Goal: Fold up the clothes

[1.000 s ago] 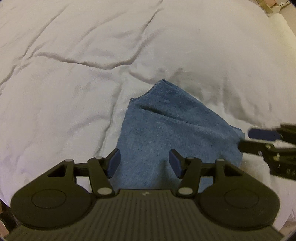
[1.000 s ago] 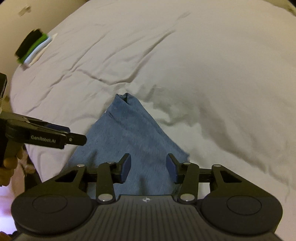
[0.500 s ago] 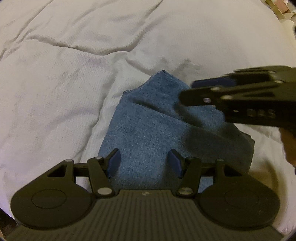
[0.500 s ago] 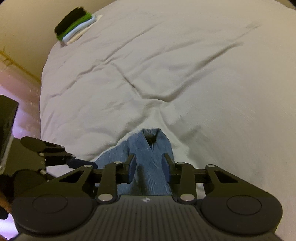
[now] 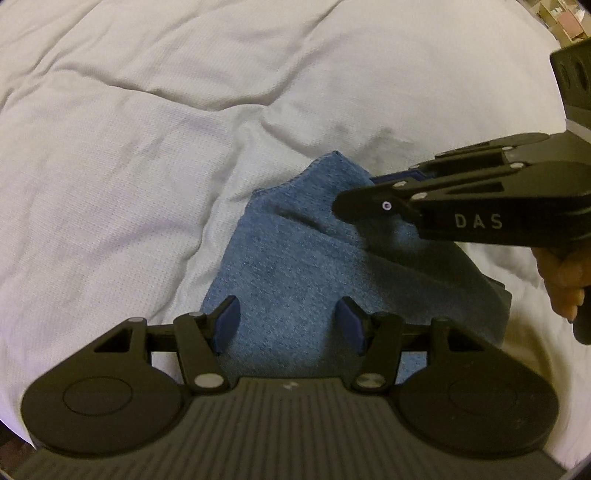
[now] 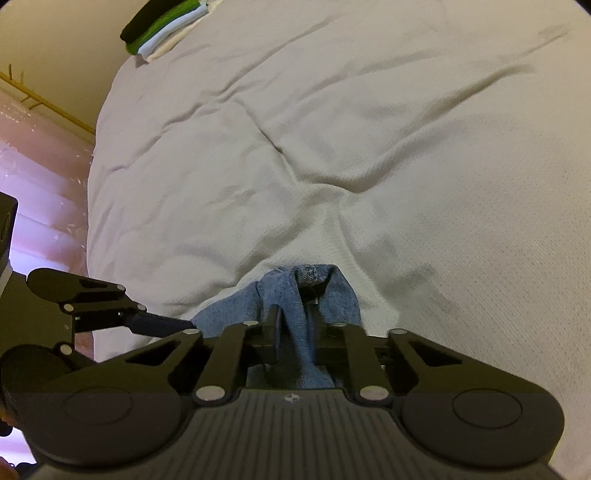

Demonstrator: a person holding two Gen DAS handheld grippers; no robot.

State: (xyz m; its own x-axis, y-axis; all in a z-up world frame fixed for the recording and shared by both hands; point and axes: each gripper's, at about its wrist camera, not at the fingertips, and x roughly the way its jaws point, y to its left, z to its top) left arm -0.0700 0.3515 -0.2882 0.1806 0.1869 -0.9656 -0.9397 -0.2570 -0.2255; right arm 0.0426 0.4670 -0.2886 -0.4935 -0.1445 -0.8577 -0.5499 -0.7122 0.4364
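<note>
A folded blue cloth lies on the white bedspread. My left gripper is open and hovers over the cloth's near edge with nothing between its blue pads. My right gripper is shut on the far corner of the blue cloth, and the fabric bunches up between its fingers. In the left wrist view the right gripper reaches in from the right over the cloth's far part. In the right wrist view the left gripper shows at the left edge.
A stack of folded clothes, black, green and white, sits at the far corner of the bed. The bed's left edge drops to a pink floor. A hand holds the right gripper's handle.
My right gripper moved forward to the cloth's far corner and shut on it. My left gripper stayed open over the near edge.
</note>
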